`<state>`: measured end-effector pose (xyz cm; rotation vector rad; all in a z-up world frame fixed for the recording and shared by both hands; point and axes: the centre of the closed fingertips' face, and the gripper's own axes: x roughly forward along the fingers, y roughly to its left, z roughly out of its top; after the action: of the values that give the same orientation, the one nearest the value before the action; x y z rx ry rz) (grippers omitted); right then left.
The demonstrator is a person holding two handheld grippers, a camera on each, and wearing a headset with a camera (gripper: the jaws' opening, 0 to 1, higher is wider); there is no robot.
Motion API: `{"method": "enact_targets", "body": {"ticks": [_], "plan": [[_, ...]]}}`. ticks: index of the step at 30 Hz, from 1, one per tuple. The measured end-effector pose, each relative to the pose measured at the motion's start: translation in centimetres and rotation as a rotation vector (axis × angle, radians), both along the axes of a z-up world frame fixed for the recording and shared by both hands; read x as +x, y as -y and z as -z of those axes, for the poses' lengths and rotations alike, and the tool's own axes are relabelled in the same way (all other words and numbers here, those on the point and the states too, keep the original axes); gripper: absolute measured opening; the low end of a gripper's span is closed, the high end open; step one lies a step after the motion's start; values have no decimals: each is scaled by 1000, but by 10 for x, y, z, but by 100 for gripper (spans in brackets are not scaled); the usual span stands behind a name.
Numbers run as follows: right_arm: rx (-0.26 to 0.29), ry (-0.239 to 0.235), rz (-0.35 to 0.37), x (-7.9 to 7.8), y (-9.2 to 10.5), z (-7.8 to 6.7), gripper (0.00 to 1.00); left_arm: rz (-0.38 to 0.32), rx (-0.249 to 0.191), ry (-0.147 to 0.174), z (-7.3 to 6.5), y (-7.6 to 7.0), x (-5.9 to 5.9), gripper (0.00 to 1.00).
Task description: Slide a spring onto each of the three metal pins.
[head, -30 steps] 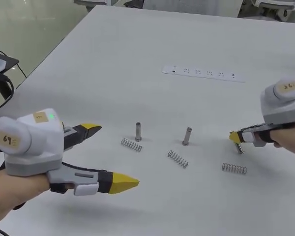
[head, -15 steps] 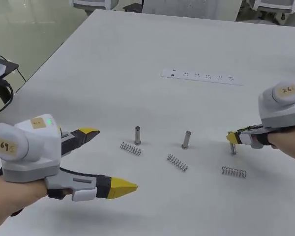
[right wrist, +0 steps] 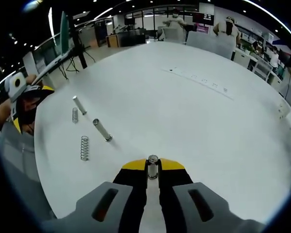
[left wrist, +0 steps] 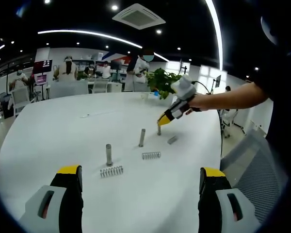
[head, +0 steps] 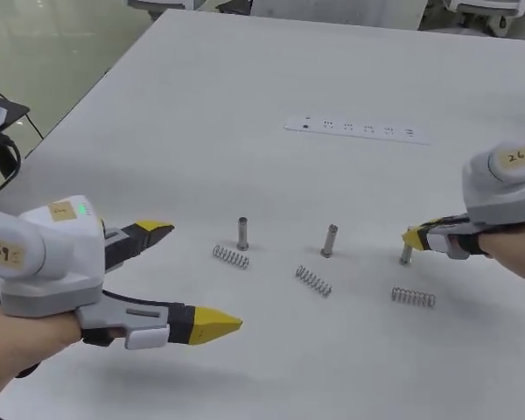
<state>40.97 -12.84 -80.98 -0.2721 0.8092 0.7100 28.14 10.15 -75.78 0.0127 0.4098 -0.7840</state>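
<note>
One pin (right wrist: 153, 168) between right tool (right wrist: 153, 165) tips

The white tabletop (head: 245, 105) is matte and plain. A white power strip (head: 357, 130) lies flat in the upper middle of the frame. Near the centre, the left pin (head: 242, 234) and the middle pin (head: 330, 241) stand upright, well apart. A third pin (head: 406, 255) is further right; whether its foot touches is unclear. The left spring (head: 231, 256) lies just beside the left pin, the middle spring (head: 313, 281) below the middle pin, and the right spring (head: 413, 297) at lower right.

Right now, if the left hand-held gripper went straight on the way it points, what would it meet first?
Probably the nearest spring, which lies just in front of a pin; depth is hard to judge.
</note>
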Motion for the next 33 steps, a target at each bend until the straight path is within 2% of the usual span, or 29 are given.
{"method": "enact_targets", "body": {"ticks": [18,25,33], "plan": [[-4,8,-20,-4,3,-2,6,8,4,21,-8,1,7,98],[7,22,-22,-3,1,-7,14,2,10,36,-11,-1,10,98],[9,37,-36,-7,6,-11,22,-2,11,32,-10,-4,10,98]]}}
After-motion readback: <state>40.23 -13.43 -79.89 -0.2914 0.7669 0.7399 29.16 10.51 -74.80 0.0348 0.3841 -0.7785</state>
